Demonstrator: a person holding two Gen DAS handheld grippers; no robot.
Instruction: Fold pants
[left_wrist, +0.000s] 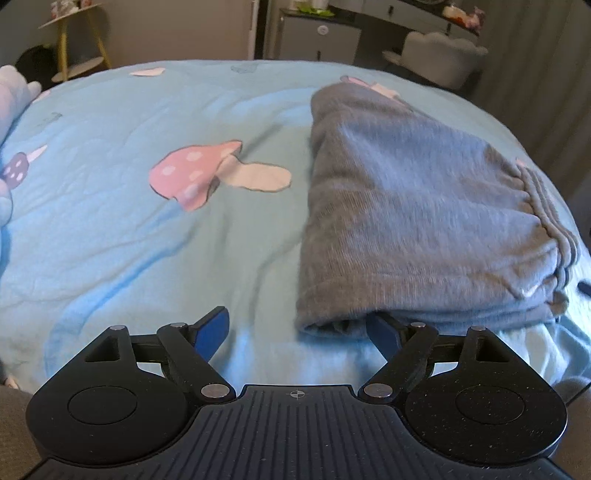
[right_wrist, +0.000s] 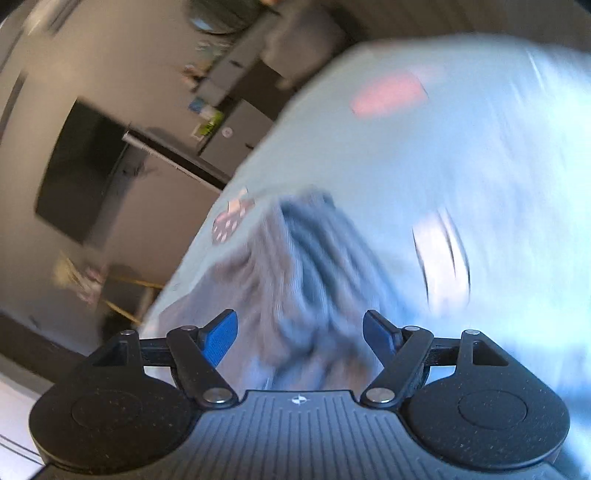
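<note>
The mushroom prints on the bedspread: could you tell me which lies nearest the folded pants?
The large pink-capped mushroom, just left of the grey pants; the purple one lies far left.

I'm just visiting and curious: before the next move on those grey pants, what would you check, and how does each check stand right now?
1. Pants folded into a stack on the blue bedspread: ok.
2. Left gripper open, holding nothing: ok.
3. Right gripper open, cloth between its pads unpinched: ok.
4. Folded edges lined up evenly: cannot tell.
5. Right wrist view sharp enough to aim: not ok, blurred.
</note>
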